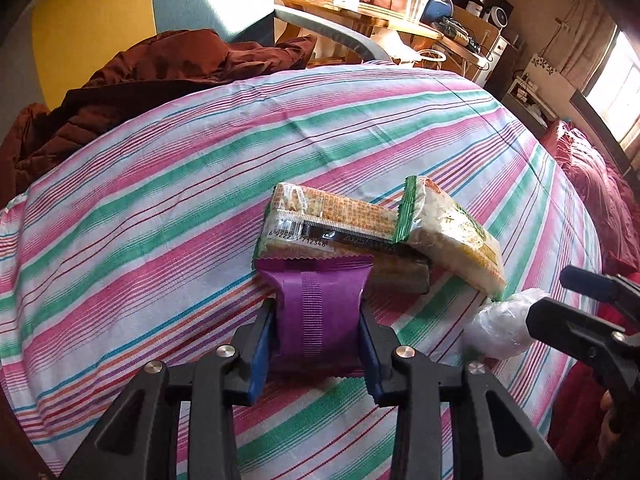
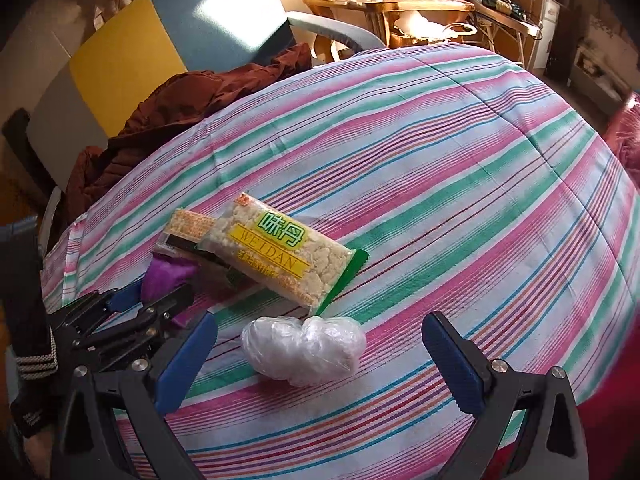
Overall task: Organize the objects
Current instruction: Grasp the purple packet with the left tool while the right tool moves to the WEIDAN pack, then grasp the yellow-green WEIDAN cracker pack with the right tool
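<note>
left gripper (image 1: 320, 320): jaws drawn in on the purple packet (image 1: 320, 312), blue pads pressed to both its long sides; the packet lies flat on the striped cloth (image 1: 160, 208), not lifted.
purple packet, far end: its crimped edge touches, perhaps slips under, the barcode packet (image 1: 320, 220); the overlap is hard to read from the left wrist view.
right gripper (image 2: 320, 360): jaws wide apart, nothing between the pads; it hovers over the clear plastic bundle (image 2: 304, 348) without touching it.
clear plastic bundle: loose on the cloth, just beside the green crimped end of the weidan packet (image 2: 280, 252).
weidan packet: leans tilted across the barcode packet, label up.
cluster: two snack packets already stacked together near the middle of the cloth; purple packet touching the stack, plastic bundle near it.
surroundings: brown quilted jacket (image 1: 120, 88) heaped at the far edge of the cloth, well apart from the cluster; wooden side table (image 1: 360, 12) beyond.
done, by judgement: the items are gathered to one spot, the purple packet gripped.
left, by judgement: place the purple packet, deal with the bundle; no container is in view, so the end arrangement is unclear.
</note>
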